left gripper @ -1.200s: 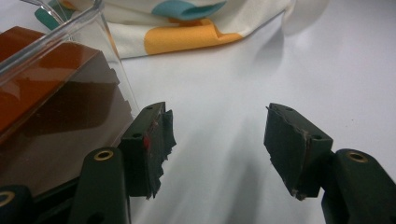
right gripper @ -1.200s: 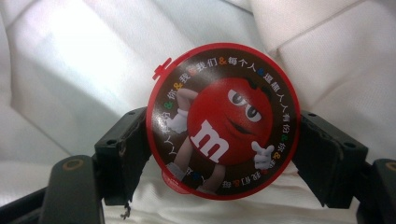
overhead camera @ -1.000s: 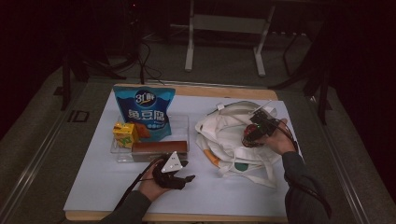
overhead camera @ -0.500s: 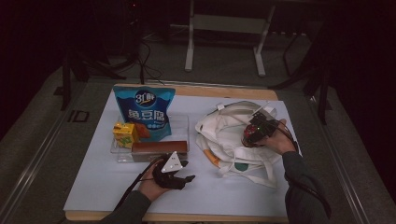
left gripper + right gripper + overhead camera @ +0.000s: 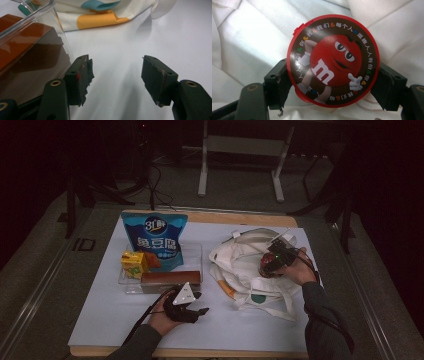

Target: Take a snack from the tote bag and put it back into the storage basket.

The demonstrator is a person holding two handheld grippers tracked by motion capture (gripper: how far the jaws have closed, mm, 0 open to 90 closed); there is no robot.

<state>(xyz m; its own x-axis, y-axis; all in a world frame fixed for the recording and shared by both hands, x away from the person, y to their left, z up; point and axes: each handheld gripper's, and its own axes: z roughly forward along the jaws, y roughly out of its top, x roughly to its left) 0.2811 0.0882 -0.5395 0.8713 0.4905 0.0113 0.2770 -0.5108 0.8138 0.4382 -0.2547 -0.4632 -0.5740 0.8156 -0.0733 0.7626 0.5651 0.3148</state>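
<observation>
White tabletop (image 5: pixel 115 320): right gripper (image 5: pixel 334 82) clamps candy tin (image 5: pixel 333 60) above tote (image 5: pixel 245 265); left gripper (image 5: pixel 115 75) agape.

You have a round red tin (image 5: pixel 333 61) with a brown lid face printed with a red cartoon candy figure, a white "m" on its belly, and a ring of small white characters round the edge (a small tab juts from the rim at the upper left in the right gripper view). It sits lid toward the camera, gripped at its two sides, the figure tilted a little off upright. From the high view the tin (image 5: pixel 266 266) hangs just over the white cloth bag (image 5: pixel 240 265) at your right of the table, and that bag lies crumpled and flat, with an orange and a teal patch near its lower edge.
</observation>
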